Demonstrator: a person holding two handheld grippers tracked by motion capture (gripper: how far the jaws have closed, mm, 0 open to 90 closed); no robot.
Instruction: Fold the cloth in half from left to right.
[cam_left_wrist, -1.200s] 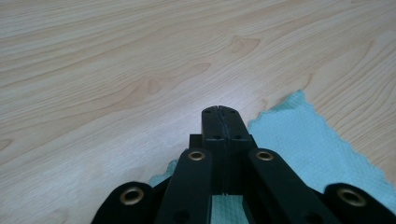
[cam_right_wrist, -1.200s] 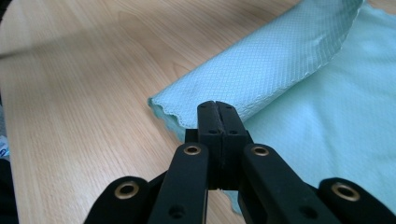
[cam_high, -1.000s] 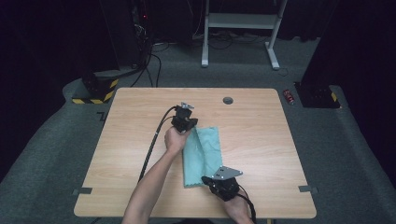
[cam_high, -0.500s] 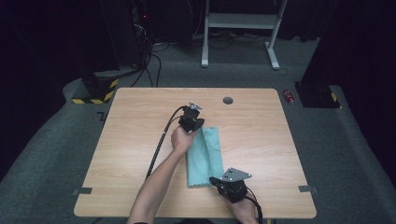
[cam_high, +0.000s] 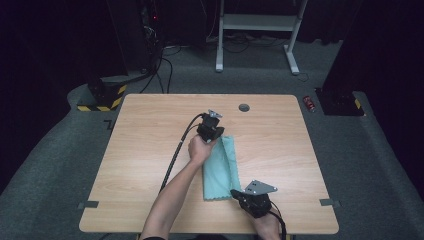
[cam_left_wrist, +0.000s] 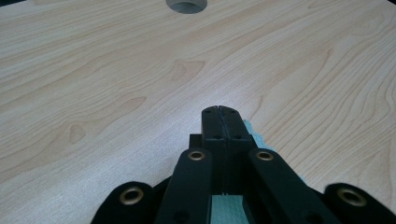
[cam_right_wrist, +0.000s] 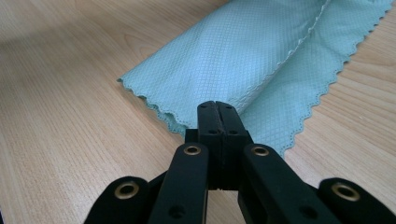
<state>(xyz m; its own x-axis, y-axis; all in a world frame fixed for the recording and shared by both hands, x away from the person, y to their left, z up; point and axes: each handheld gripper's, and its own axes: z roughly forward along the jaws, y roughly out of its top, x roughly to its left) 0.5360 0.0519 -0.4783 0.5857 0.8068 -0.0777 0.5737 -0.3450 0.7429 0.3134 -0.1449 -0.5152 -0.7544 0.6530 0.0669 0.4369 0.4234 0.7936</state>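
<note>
A mint-green cloth (cam_high: 220, 167) lies folded lengthwise in the middle of the wooden table (cam_high: 150, 150). My left gripper (cam_high: 214, 131) is at its far end with the jaws shut. In the left gripper view a bit of cloth (cam_left_wrist: 226, 210) shows between the jaw bases and another bit peeks out beside the tips (cam_left_wrist: 222, 112). My right gripper (cam_high: 235, 192) is at the cloth's near right corner. In the right gripper view its shut jaws (cam_right_wrist: 217, 107) pinch the scalloped edge of the cloth (cam_right_wrist: 261, 51).
A round hole (cam_high: 244, 107) sits near the table's far edge, straight ahead in the left gripper view (cam_left_wrist: 187, 4). On the floor are a red can (cam_high: 310, 103), a white stand (cam_high: 255, 22) and a yellow-black striped base (cam_high: 102, 97).
Both grippers have shifted a little to the right, and the cloth has moved with them. Both jaws have stayed shut.
</note>
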